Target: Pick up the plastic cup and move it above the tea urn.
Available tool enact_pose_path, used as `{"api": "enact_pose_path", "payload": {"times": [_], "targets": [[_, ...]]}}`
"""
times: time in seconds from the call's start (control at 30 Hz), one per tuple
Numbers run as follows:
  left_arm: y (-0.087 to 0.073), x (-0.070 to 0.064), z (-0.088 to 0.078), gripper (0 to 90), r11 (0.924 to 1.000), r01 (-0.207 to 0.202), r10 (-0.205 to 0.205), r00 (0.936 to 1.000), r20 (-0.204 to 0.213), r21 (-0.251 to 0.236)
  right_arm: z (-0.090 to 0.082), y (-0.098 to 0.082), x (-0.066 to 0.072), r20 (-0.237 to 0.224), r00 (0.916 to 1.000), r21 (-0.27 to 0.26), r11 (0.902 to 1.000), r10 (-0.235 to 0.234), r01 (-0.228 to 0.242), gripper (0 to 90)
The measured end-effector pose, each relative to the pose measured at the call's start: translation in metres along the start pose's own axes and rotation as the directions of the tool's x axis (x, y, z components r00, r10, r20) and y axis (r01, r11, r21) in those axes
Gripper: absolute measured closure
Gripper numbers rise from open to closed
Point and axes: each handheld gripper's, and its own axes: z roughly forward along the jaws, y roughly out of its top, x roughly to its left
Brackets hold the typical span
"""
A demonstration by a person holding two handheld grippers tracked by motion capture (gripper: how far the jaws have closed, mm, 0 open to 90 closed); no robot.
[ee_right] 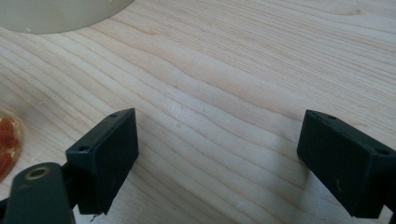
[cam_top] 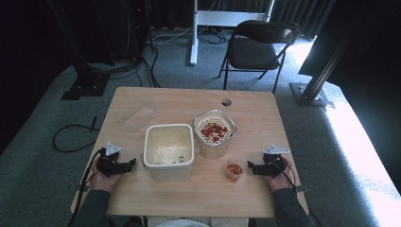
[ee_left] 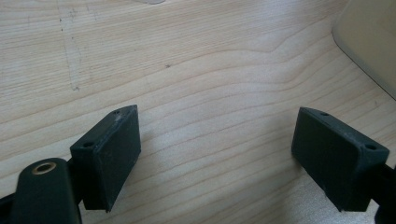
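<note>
My left gripper rests on the wooden table at the near left, held by a hand. Its jaws stand wide open over bare wood. My right gripper lies at the near right, also open with nothing between its jaws. A cream square tub sits in the middle, just right of the left gripper. Behind and right of it stands a cream container holding a white strainer with red pieces. A small clear cup with orange-red contents stands just left of the right gripper.
A folding chair stands beyond the table's far edge. A cable hole marks the far side of the tabletop. Cables trail on the carpet at left. The tub's corner and the cup's edge lie close to the jaws.
</note>
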Motion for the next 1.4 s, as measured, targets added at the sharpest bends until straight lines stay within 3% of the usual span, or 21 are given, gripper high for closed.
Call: {"api": "enact_pose_path", "payload": {"times": [0.43,0.5,0.57,0.7,0.8,0.83,1.07,1.13,1.23,1.27,1.33,1.37,1.4], "targets": [[0.007,0.008,-0.004,35.9,0.9991,0.025,-0.024,0.9996,-0.011,0.034,0.0,0.0,0.0,0.002,1.0,0.0,1.0,0.001,-0.001,12.1],[0.009,0.011,-0.007,35.9,0.9988,0.048,-0.048,0.9988,0.0,0.01,0.0,0.0,0.0,0.002,1.0,0.0,1.0,0.002,-0.002,12.1],[0.014,0.014,-0.012,35.9,0.9982,0.056,-0.056,0.9983,-0.016,-0.022,0.0,0.0,0.0,0.003,1.0,-0.001,1.0,0.003,-0.003,12.1],[0.029,0.023,-0.022,34.5,0.9951,0.07,-0.073,0.9967,-0.036,-0.07,0.0,0.0,0.0,0.006,1.0,0.0,1.0,0.004,-0.004,12.1],[0.034,0.025,-0.024,34.2,0.9945,0.068,-0.072,0.9965,-0.042,-0.08,0.0,0.0,0.0,0.006,1.0,0.0,1.0,0.004,-0.004,12.0],[0.053,0.03,-0.026,33.6,0.9933,0.059,-0.066,0.9956,-0.066,-0.099,0.0,0.0,0.0,0.007,1.0,0.0,1.0,0.005,-0.005,12.1],[0.086,0.039,-0.008,30.9,0.9933,0.065,-0.075,0.9918,-0.103,-0.095,0.0,0.0,0.0,0.008,0.9999,0.0,1.0,0.007,-0.007,12.1],[0.099,0.043,0.006,30.7,0.9925,0.091,-0.101,0.9881,-0.116,-0.082,0.0,0.0,0.0,0.008,0.9999,0.0,1.0,0.007,-0.007,12.1],[0.109,0.047,0.02,30.3,0.9892,0.13,-0.139,0.9794,-0.147,-0.068,0.0,0.0,0.0,0.01,0.9999,0.0,1.0,0.009,-0.009,12.1],[0.109,0.047,0.02,30.2,0.9892,0.13,-0.139,0.9794,-0.147,-0.068,0.0,0.0,0.0,0.01,0.9999,0.0,1.0,0.009,-0.009,12.1],[0.114,0.052,0.03,30.2,0.9848,0.167,-0.173,0.9688,-0.178,-0.047,-0.001,-0.001,0.0,0.013,0.9998,0.002,0.9999,0.013,-0.013,12.1],[0.114,0.052,0.03,30.2,0.9848,0.167,-0.173,0.9688,-0.178,-0.047,-0.001,-0.001,0.0,0.014,0.9998,0.001,0.9999,0.015,-0.015,12.1],[0.114,0.055,0.037,30.2,0.9806,0.194,-0.195,0.9635,-0.183,-0.026,-0.001,-0.001,0.0,0.014,0.9998,0.001,0.9999,0.017,-0.017,12.1]]}}
